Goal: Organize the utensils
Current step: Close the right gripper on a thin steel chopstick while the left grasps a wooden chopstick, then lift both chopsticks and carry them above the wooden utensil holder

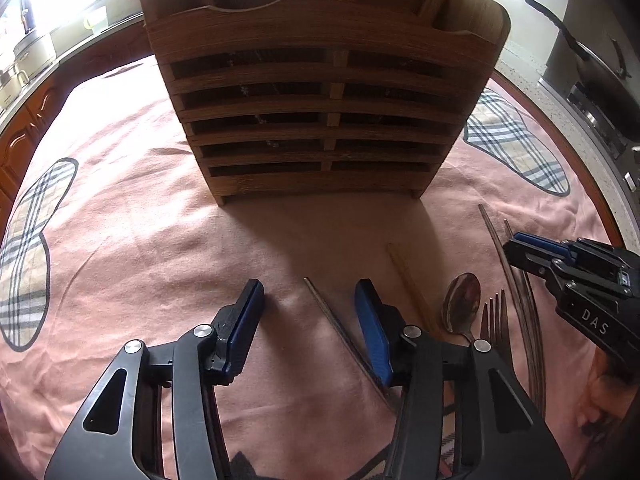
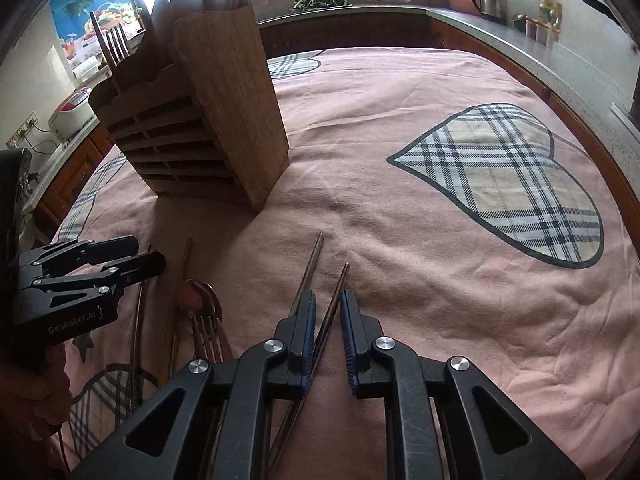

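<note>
A slatted wooden utensil holder [image 1: 320,92] stands on the pink cloth; it also shows in the right wrist view [image 2: 208,120], with a fork [image 2: 118,46] and sticks upright in it. My left gripper [image 1: 310,300] is open above a metal chopstick [image 1: 340,332]. A wooden chopstick [image 1: 410,280], a spoon [image 1: 462,304] and a fork [image 1: 496,320] lie to its right. My right gripper [image 2: 328,308] is open, its fingers straddling two metal chopsticks [image 2: 316,264] that lie on the cloth; it also shows in the left wrist view [image 1: 516,248].
The pink cloth [image 2: 400,160] with plaid heart patches [image 2: 516,176] covers the table. Kitchen counters ring it, with a kettle [image 2: 490,0] and a pan [image 1: 600,76]. The left gripper shows in the right wrist view [image 2: 144,256].
</note>
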Demonstrator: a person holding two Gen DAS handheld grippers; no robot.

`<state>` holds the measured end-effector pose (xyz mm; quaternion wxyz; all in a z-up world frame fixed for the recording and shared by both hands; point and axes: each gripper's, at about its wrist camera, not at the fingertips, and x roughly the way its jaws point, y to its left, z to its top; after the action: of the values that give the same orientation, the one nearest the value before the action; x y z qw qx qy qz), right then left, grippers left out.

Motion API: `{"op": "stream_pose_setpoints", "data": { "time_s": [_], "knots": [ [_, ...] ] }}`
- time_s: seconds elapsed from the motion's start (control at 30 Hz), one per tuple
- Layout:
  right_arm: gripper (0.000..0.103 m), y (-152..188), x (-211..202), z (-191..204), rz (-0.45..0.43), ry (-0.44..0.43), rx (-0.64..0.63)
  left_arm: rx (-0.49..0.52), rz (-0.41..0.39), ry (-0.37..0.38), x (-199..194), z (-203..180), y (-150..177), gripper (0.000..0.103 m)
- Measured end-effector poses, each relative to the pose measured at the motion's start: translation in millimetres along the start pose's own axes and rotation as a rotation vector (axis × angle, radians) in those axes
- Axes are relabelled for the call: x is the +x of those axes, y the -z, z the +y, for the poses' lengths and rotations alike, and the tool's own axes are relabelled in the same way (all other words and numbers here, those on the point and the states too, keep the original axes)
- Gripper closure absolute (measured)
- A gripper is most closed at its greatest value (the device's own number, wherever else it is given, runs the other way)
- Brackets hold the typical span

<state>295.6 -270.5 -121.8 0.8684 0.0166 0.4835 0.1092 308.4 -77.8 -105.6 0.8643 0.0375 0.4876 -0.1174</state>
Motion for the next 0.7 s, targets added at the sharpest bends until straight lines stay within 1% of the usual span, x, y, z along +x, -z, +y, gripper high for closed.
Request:
{"op": "stream_pose_setpoints", "data": {
  "time_s": [0.1,0.13,0.17,0.2,0.23,0.27,0.33,0.43,0.57,0.7],
  "knots": [
    [0.089,-5.1,3.7,0.9,0.014,-0.001,-0.006,0.023,-0.011,-0.001,1.7,-8.2,-1.5,0.063],
    [0.089,-5.8,4.6,-0.4,0.012,-0.009,0.003,0.030,-0.017,-0.003,2.2,-9.3,-1.9,0.068],
    [0.089,-6.9,5.9,-2.1,0.009,-0.019,0.013,0.039,-0.022,-0.007,2.8,-11.0,-2.8,0.077],
    [0.089,-7.8,6.6,-3.1,0.008,-0.024,0.017,0.046,-0.025,-0.007,2.9,-12.0,-3.3,0.082],
    [0.091,-8.5,7.0,-3.7,0.009,-0.027,0.022,0.050,-0.026,-0.007,2.9,-11.8,-4.2,0.091],
    [0.095,-9.2,7.6,-4.0,0.007,-0.025,0.027,0.046,-0.024,-0.002,3.8,-11.6,-6.1,0.091],
    [0.096,-8.8,6.9,-5.5,0.002,-0.027,0.036,0.027,-0.020,0.019,2.3,-6.4,-5.4,0.092],
    [0.098,-6.9,0.4,-7.3,-0.002,-0.060,0.060,-0.007,-0.021,0.061,-4.7,1.1,-3.5,0.094],
    [0.099,-5.5,-22.6,-6.5,-0.044,-0.093,0.074,-0.044,-0.052,0.100,-29.8,14.5,0.7,0.096],
    [0.099,-6.4,-50.1,-0.1,-0.090,-0.107,0.058,-0.056,-0.099,0.124,-64.0,23.4,3.3,0.097]
  ]
}}
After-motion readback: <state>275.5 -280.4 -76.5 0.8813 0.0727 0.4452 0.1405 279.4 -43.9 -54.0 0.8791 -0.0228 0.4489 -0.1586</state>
